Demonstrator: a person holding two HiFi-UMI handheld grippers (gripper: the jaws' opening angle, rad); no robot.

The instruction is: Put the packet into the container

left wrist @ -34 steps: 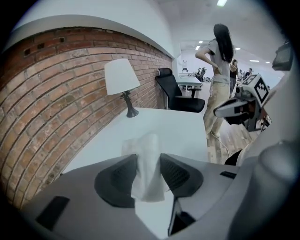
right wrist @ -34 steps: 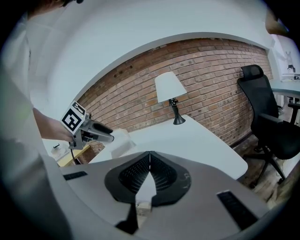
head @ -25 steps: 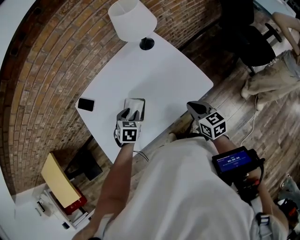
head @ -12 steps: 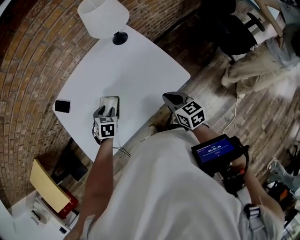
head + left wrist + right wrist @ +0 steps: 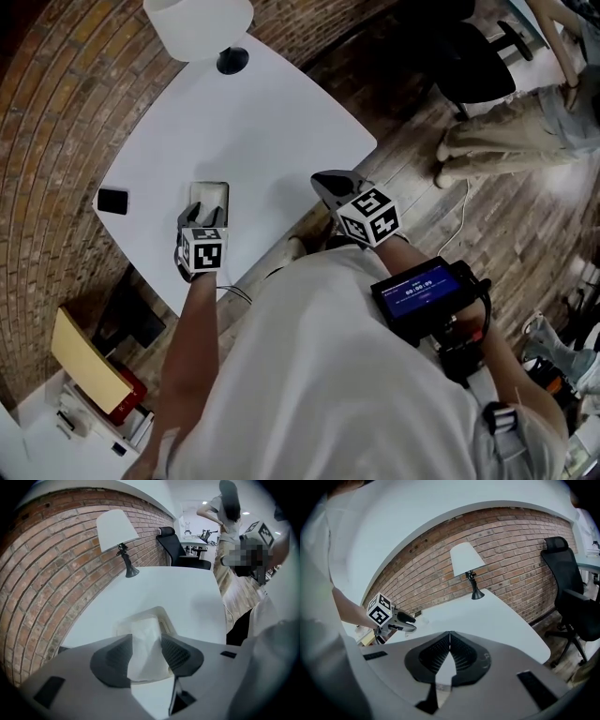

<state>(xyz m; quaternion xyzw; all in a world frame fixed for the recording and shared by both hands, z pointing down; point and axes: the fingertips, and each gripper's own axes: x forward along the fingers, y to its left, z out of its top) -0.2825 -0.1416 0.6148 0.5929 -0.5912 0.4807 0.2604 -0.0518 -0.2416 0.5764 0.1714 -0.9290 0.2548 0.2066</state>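
**A:** What is the left gripper [image 5: 146, 637] doing?

**B:** Its jaws stand partly spread and pinch a white packet [image 5: 145, 665], which fills the gap from pad to pad. The gripper points steeply down.

**A:** Where is the packet in relation to the container?

**B:** In the left gripper view, the packet's far end reaches toward 12 o'clock, into the shallow pale container [image 5: 159, 610]. The container lies right under the jaws on the white table [image 5: 253, 122]. Whether the packet touches the container's floor cannot be told.

**A:** And the right gripper [image 5: 450, 634]?

**B:** Its jaws are pressed together with nothing between them. In the head view it sits at 3 o'clock from the left gripper, just past the table's edge and well apart from the container.

**A:** What else is nearby?

**B:** A small flat black object [image 5: 112, 201] lies at 9 o'clock from the container. A white-shaded lamp [image 5: 199, 14] stands at 12 o'clock on the table's far corner. Brick wall runs along the table's left side.
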